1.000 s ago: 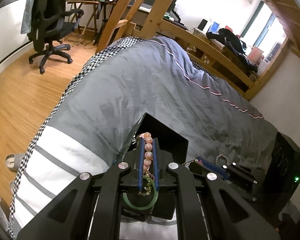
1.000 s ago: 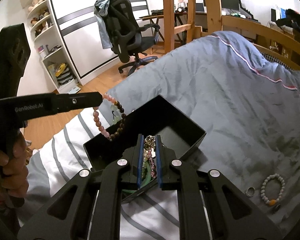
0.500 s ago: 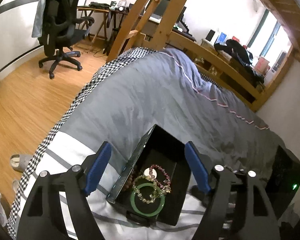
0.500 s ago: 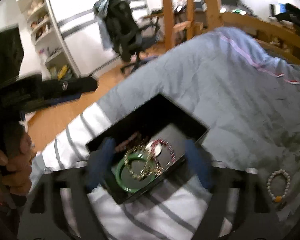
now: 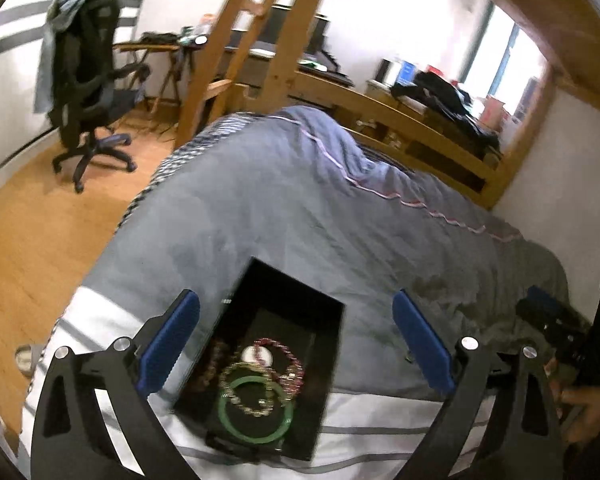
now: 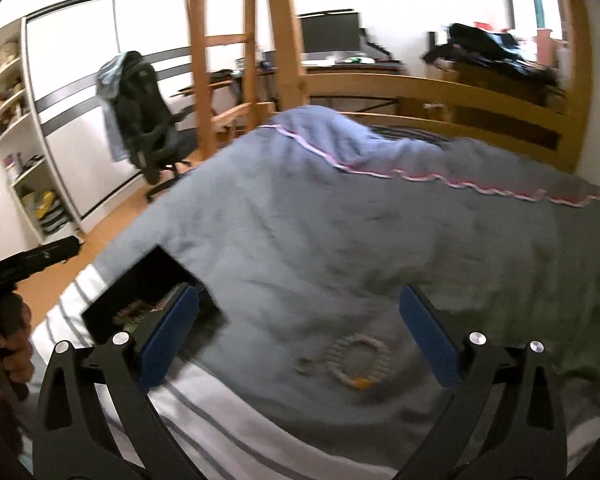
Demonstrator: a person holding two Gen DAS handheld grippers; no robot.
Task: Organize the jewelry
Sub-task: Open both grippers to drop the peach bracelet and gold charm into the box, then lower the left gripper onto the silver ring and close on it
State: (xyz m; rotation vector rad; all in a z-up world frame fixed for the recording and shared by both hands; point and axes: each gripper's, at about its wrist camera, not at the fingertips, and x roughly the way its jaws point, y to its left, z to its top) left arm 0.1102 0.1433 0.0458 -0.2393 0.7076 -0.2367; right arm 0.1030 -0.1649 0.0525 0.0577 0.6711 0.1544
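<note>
An open black jewelry box (image 5: 284, 296) lies on the grey bed cover. It holds a green bangle (image 5: 255, 418), a gold bead bracelet (image 5: 249, 390), a dark red bead bracelet (image 5: 288, 364) and a brown bead bracelet (image 5: 211, 368). My left gripper (image 5: 296, 344) is open and empty, hovering above the box. My right gripper (image 6: 298, 334) is open and empty above a white bead bracelet (image 6: 358, 362) with an orange bead and a small ring (image 6: 303, 367) on the cover. The box (image 6: 140, 280) shows at the left of the right wrist view.
The bed has a grey quilt (image 5: 300, 208) with white striped sheet at the near edge (image 5: 372, 432). Wooden bed rail (image 6: 420, 92) and ladder (image 6: 228, 52) stand behind. An office chair (image 5: 88, 76) stands on the wood floor at left.
Both grippers opened and dropped their bracelets into the box. The left gripper rose above the box. The right gripper swung right, over the white bracelet and ring.
</note>
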